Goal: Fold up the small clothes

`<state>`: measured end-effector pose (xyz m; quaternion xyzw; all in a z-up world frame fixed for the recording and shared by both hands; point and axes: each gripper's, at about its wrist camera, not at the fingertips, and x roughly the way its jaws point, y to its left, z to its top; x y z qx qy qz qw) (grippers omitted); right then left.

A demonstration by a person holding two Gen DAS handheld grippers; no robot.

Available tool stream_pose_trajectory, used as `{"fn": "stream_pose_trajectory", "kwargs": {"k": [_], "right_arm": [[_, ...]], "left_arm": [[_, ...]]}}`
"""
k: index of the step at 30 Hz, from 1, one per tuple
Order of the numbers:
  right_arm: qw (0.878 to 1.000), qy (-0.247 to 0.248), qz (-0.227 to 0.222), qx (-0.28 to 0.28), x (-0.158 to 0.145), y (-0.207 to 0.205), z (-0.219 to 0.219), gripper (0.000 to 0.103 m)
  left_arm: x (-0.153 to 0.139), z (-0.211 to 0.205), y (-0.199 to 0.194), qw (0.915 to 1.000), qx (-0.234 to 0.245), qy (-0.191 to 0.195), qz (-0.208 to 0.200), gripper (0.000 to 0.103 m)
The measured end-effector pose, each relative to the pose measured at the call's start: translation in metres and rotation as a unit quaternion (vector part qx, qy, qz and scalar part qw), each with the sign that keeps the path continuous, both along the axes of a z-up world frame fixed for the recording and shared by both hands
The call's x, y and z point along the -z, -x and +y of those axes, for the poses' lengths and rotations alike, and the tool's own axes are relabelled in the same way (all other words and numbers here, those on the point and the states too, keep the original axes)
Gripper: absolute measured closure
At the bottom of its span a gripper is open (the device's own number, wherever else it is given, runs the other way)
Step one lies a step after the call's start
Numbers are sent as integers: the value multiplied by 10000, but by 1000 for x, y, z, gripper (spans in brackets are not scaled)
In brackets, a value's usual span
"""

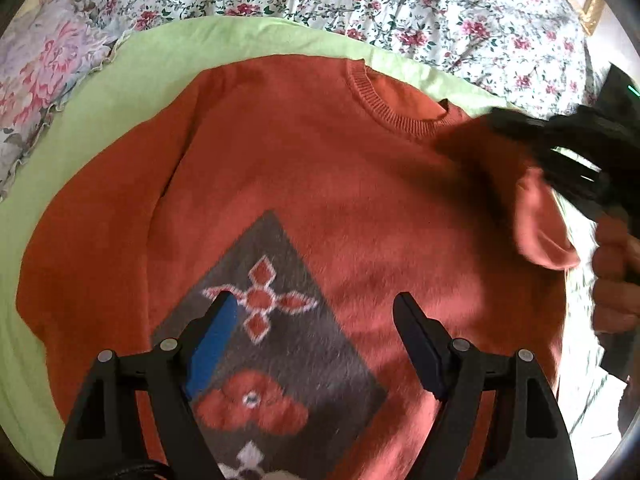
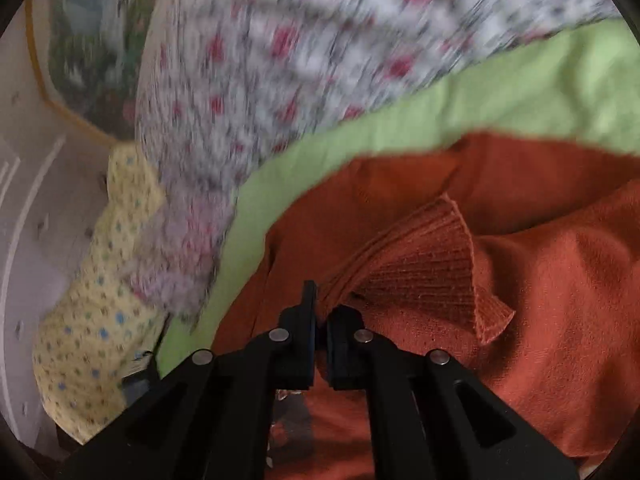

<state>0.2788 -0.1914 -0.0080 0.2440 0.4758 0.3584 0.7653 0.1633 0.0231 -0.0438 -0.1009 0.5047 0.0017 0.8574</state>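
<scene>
An orange sweater [image 1: 304,184] with a grey patterned diamond on its front lies flat on a light green cloth [image 1: 132,92]. My left gripper [image 1: 316,308] hovers open above the grey pattern, nothing between its fingers. At the right edge of the left wrist view my right gripper [image 1: 532,148] appears blurred, carrying the sweater's sleeve [image 1: 540,224] over the body. In the right wrist view the right gripper [image 2: 322,312] is shut on the ribbed cuff [image 2: 432,276] of that sleeve, the orange sweater [image 2: 560,288] spread beneath it.
A floral bedsheet [image 1: 400,4] covers the bed beyond the green cloth [image 2: 440,120]. A pale flowered pillow [image 1: 44,68] lies at the left. A yellow dotted cloth [image 2: 100,312] hangs at the bed's side. A person's hand [image 1: 616,280] holds the right gripper.
</scene>
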Motion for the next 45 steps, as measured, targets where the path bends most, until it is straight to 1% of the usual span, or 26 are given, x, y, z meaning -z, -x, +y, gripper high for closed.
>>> {"fn": "stream_pose_trajectory", "kwargs": {"k": [4,6,7,8,9,13,16,18,20,21,22,23,24,25,26,30,31,32,33,35,37,39,40,42,43,45], "right_arm": [[9980,277,428,-370,33,1,44,94],[9960,409,654,-458,46,2,53,77],[9951,410,758,-488,51,3,55,56],[9946,342,853,-489,53,5,54,41],[9942,251,942,-447,53,7,49,38],[9940,-40,1082,-155,44,10,23,38],[9924,-320,1147,310,37,15,-17,38],[9905,-425,1136,655,32,21,-47,38],[9894,-412,1069,896,28,28,-69,38],[9887,-394,1048,1002,27,32,-79,38],[9878,-362,1047,1095,26,37,-91,38],[9871,-330,1051,1166,25,40,-99,38],[9859,-297,1059,1261,26,45,-110,38],[9850,-282,1072,1321,27,47,-116,38],[9837,-266,1095,1402,28,51,-124,38],[9803,-224,1041,1661,26,63,-144,38],[9798,-236,1001,1714,25,65,-149,38],[9790,-242,958,1783,23,68,-154,38],[9785,-232,923,1832,22,69,-157,38],[9778,-167,877,1897,19,70,-161,38],[9767,-69,854,1966,18,70,-165,38],[9747,-2,865,2062,17,69,-170,38],[9738,35,854,2107,16,68,-172,38],[9725,166,788,2184,14,66,-178,38],[9705,306,732,2275,12,64,-182,38],[9680,473,638,2379,11,61,-188,38]], "left_arm": [[0,7,8,10000,-26,79,26,22],[0,8,4,9999,-23,135,19,22],[0,7,1,9999,-8,140,26,22],[0,7,-1,9999,7,146,28,22],[0,6,-4,9999,33,153,25,22],[0,-12,-25,9996,236,181,-12,22],[2,-42,-46,9981,603,82,-62,20],[9,-67,-63,9961,827,-309,-14,20],[21,-85,-83,9925,836,-882,110,20],[24,-87,-88,9919,829,-960,116,21],[27,-88,-96,9918,793,-997,104,28],[28,-87,-103,9925,750,-967,51,61],[28,-85,-107,9933,752,-879,40,86],[29,-82,-112,9941,747,-775,94,99],[25,-74,-113,9956,648,-681,10,101],[-5,-25,-96,9981,161,-18,-589,100],[-5,-13,-94,9983,-34,98,-571,97],[2,5,-95,9982,-228,335,-436,88],[10,17,-97,9978,-319,515,-284,83],[26,37,-100,9952,-540,815,-51,81],[31,41,-102,9939,-643,889,-62,79],[35,41,-106,9924,-687,1021,-64,66],[35,39,-109,9918,-710,1058,-113,67],[35,33,-110,9931,-676,939,-182,95],[34,33,-111,9935,-686,893,-190,99],[29,41,-101,9921,-794,896,-372,98]]}}
